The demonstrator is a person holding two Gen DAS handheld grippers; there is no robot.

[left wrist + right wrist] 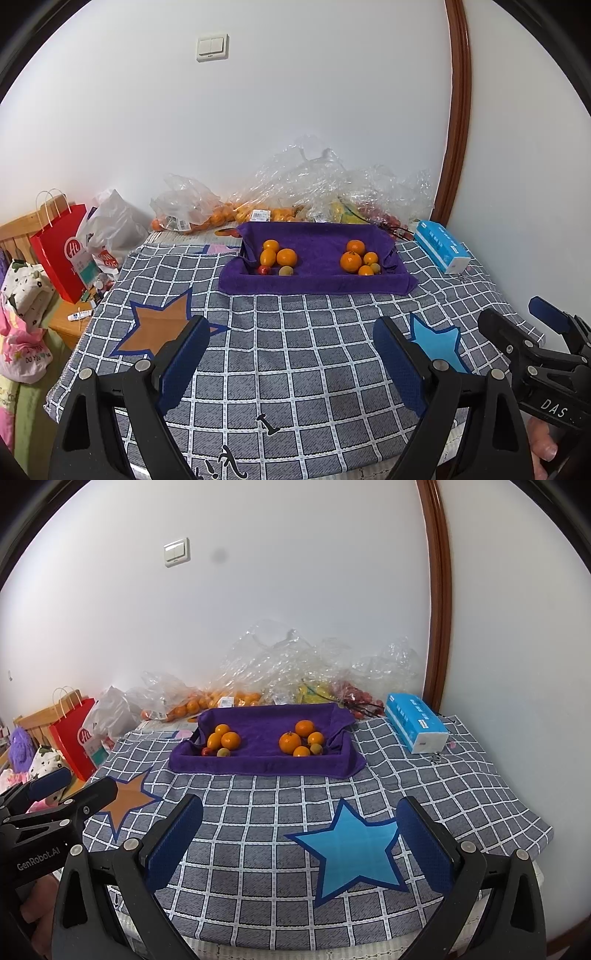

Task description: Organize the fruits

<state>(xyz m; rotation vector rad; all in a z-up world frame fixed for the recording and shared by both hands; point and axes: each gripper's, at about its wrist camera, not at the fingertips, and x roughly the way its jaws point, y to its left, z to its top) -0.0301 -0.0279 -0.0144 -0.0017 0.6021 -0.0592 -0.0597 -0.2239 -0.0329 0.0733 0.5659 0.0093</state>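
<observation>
You're in somebody's home here, looks like a bedroom. The work surface is a checked blanket [295,350] with stars sewn on, spread over what seems to be a bed, and there's a wooden headboard [14,236] off to your left with soft toys and bedding [22,295] piled by it. A light switch [212,47] sits on the plain white wall, a wooden door frame [460,110] runs up the right side, and shopping bags [61,251] and a tissue pack [441,251] lie around.
</observation>
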